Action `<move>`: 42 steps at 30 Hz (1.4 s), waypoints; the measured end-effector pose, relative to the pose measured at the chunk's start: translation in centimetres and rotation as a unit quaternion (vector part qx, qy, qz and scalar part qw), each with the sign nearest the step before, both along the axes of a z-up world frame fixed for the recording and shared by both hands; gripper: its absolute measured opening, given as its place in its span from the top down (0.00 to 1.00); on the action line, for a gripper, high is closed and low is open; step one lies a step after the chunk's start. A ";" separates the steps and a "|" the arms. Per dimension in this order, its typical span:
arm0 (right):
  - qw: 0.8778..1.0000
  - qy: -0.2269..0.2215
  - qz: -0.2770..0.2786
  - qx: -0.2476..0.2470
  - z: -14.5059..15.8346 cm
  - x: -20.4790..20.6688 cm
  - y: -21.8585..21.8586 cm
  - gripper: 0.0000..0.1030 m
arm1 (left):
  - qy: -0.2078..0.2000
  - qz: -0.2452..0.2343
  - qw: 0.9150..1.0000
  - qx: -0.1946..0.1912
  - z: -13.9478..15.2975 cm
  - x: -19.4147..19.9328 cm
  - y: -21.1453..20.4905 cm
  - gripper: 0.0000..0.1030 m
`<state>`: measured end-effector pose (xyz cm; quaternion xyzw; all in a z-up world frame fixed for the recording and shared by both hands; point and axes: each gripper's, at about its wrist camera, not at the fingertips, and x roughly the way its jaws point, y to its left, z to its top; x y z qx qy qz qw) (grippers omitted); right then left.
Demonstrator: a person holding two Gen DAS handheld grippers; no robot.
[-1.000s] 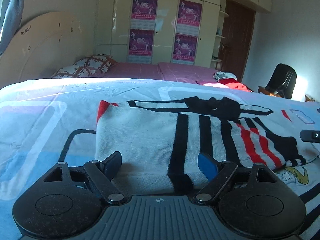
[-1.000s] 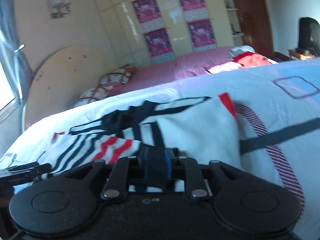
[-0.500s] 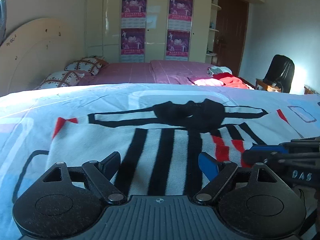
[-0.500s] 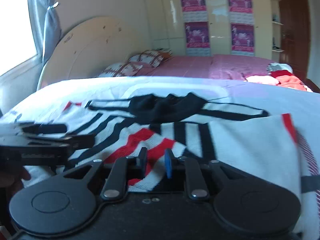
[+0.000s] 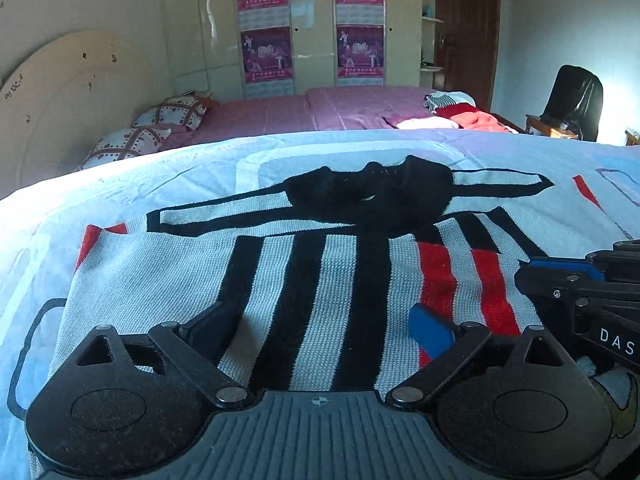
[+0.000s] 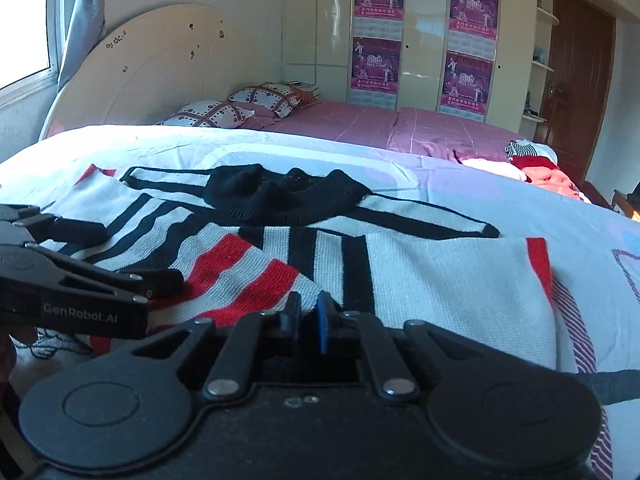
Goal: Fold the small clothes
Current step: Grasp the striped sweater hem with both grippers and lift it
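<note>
A small knit sweater (image 5: 320, 272) in white with black and red stripes and a black collar (image 5: 372, 196) lies on the bed. It also shows in the right wrist view (image 6: 400, 272). My left gripper (image 5: 324, 328) is open, its jaws wide apart just above the sweater's near hem. My right gripper (image 6: 307, 318) is shut on the sweater's near edge, where the red stripes end. Each gripper shows in the other's view: the right one at the right edge (image 5: 576, 280), the left one at the left edge (image 6: 80, 280).
The bed cover (image 5: 160, 184) is pale blue and white with printed shapes. Behind it lie a pink bed (image 5: 320, 112), patterned pillows (image 5: 160, 120), a pile of red and white clothes (image 5: 456, 114), a black chair (image 5: 576, 96) and a wardrobe (image 5: 308, 20).
My left gripper has slid right along the sweater's hem, still open. My right gripper opened a little half a second ago and has shut on the red-striped edge.
</note>
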<state>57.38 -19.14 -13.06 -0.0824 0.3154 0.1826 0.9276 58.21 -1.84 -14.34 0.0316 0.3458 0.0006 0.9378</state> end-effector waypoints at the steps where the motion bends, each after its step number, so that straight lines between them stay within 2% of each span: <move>1: 1.000 -0.001 0.000 -0.002 0.0 -0.1 0.0 0.92 | 0.000 -0.002 1.000 0.000 0.0 -0.1 0.0 0.06; 5: 1.000 -0.004 0.005 -0.012 0.4 -0.9 -0.4 0.89 | 0.005 -0.009 1.000 0.009 0.5 -0.9 0.7 0.00; 6: 1.000 0.002 0.002 -0.008 0.9 -1.2 -0.7 0.79 | 0.000 -0.010 1.000 0.012 1.0 -1.5 1.0 0.00; 7: 1.000 0.001 -0.001 0.003 1.5 -1.8 -1.3 0.74 | -0.012 -0.012 1.000 0.014 1.6 -2.5 1.5 0.00; 8: 1.000 -0.005 -0.003 0.011 1.9 -2.7 -2.0 0.63 | -0.019 -0.014 1.000 0.017 1.9 -3.6 2.1 0.00; 9: 1.000 -0.010 -0.008 0.015 2.4 -3.8 -2.9 0.47 | -0.024 -0.016 1.000 0.013 2.1 -5.4 3.1 0.00; 11: 0.999 -0.013 -0.020 0.039 3.2 -7.0 -5.5 0.34 | -0.015 -0.020 1.000 -0.002 2.1 -9.0 5.5 0.00; 13: 0.995 0.019 -0.030 0.091 3.7 -10.5 -9.0 0.37 | -0.001 -0.027 0.999 -0.035 1.9 -13.8 8.4 0.01; 14: 0.991 0.047 -0.044 0.116 3.6 -12.4 -10.7 0.41 | 0.010 -0.028 0.998 -0.048 1.8 -16.2 9.8 0.04; 15: 0.987 0.069 -0.058 0.136 3.5 -14.2 -12.3 0.43 | 0.022 -0.021 0.998 -0.052 1.7 -18.7 11.4 0.13; 16: 0.982 0.084 -0.075 0.153 3.4 -16.4 -13.9 0.43 | 0.028 -0.012 0.998 -0.057 1.7 -20.9 12.5 0.15; 17: 0.977 0.094 -0.094 0.166 3.3 -18.5 -15.2 0.42 | 0.036 -0.005 0.996 -0.083 1.6 -23.4 14.1 0.16; 19: 0.964 0.121 -0.128 0.200 3.0 -22.3 -17.4 0.41 | 0.052 -0.005 0.985 -0.162 1.2 -27.5 16.4 0.18; 21: 0.947 0.148 -0.152 0.239 2.3 -25.7 -18.8 0.44 | 0.055 -0.006 0.972 -0.229 0.9 -30.8 17.7 0.29; 22: 0.939 0.159 -0.166 0.255 1.8 -27.2 -19.3 0.46 | 0.061 -0.006 0.962 -0.268 0.6 -31.8 18.2 0.32; 24: 0.921 0.185 -0.170 0.299 0.7 -29.5 -19.6 0.50 | 0.072 -0.008 0.938 -0.339 -0.5 -33.4 18.4 0.45; 25: 0.915 0.192 -0.167 0.312 0.3 -30.3 -19.5 0.50 | 0.081 -0.008 0.929 -0.361 -1.2 -33.8 18.2 0.47; 28: 0.906 0.187 -0.171 0.340 -0.3 -31.6 -19.0 0.50 | 0.082 -0.010 0.914 -0.396 -2.4 -34.4 17.9 0.48; 31: 0.883 0.200 -0.165 0.391 -1.3 -31.6 -18.9 0.51 | 0.087 -0.012 0.895 -0.438 -3.4 -32.9 17.8 0.48; 32: 0.883 0.199 -0.161 0.393 -1.4 -31.4 -18.7 0.53 | 0.088 -0.016 0.893 -0.441 -3.5 -32.4 17.8 0.48; 34: 0.890 0.195 -0.156 0.382 -1.5 -30.9 -18.0 0.59 | 0.093 -0.030 0.897 -0.430 -3.3 -31.2 17.3 0.48; 35: 0.890 0.196 -0.154 0.381 -1.5 -30.6 -17.8 0.69 | 0.095 -0.038 0.901 -0.421 -3.2 -30.8 16.8 0.48; 36: 0.889 0.203 -0.150 0.383 -1.7 -30.3 -17.6 0.84 | 0.095 -0.045 0.905 -0.412 -3.0 -30.3 16.3 0.49; 37: 0.889 0.210 -0.146 0.379 -1.9 -30.0 -17.3 0.88 | 0.093 -0.051 0.909 -0.403 -2.9 -30.1 15.8 0.53; 38: 0.895 0.215 -0.142 0.365 -2.1 -29.9 -16.8 0.92 | 0.092 -0.053 0.915 -0.390 -2.8 -29.9 15.4 0.68; 39: 0.902 0.210 -0.138 0.351 -2.0 -29.8 -16.4 0.93 | 0.094 -0.050 0.921 -0.375 -2.9 -29.7 15.0 0.93; 42: 0.914 0.180 -0.132 0.340 -1.0 -30.5 -16.0 0.94 | 0.074 -0.042 0.925 -0.369 -2.5 -30.5 15.3 0.94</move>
